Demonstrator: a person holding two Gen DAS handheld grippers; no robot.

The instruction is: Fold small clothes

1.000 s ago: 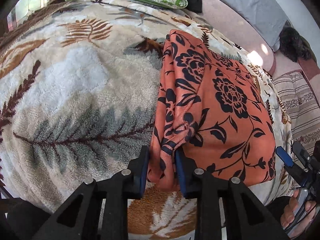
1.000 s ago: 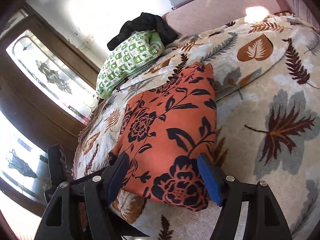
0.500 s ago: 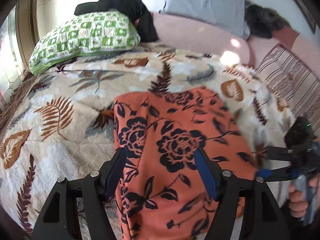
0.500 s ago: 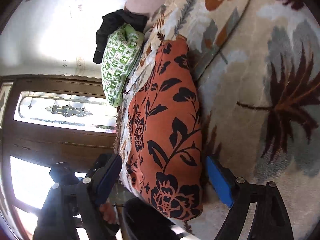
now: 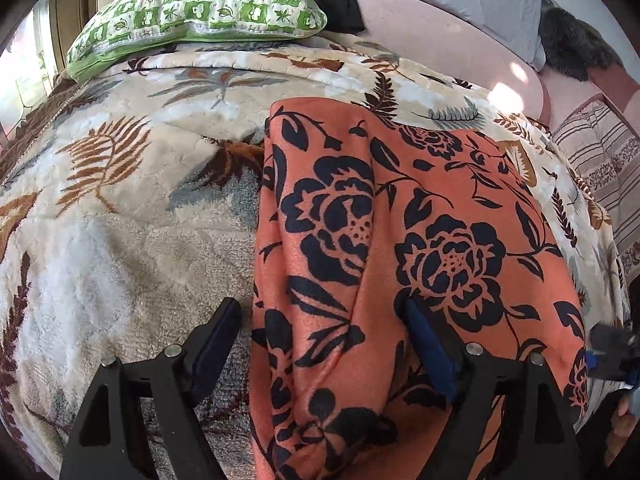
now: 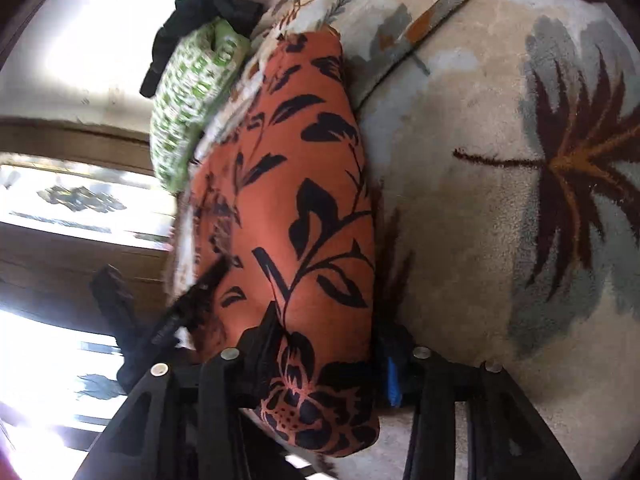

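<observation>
Two grippers on one orange fleece garment [image 5: 400,240] printed with black roses and leaves — no readable labels or writing anywhere. It lies folded on a plush leaf-pattern blanket [image 5: 120,240], soft and fuzzy-looking. The left gripper [image 5: 320,344] has its jaws spread wide, straddling the near left part of the cloth, gripping nothing. The right gripper [image 6: 324,364] is pinched narrow on the thick near corner of the same garment [image 6: 304,200], fabric bunched between the blue-padded fingers [image 6: 393,380]. Past it sits a green-and-white checked pillow [image 5: 200,4] with a black cloth [image 5: 340,0] behind — plus a striped cushion [image 5: 600,160] off to the right. The right view is partly motion-blurred.
</observation>
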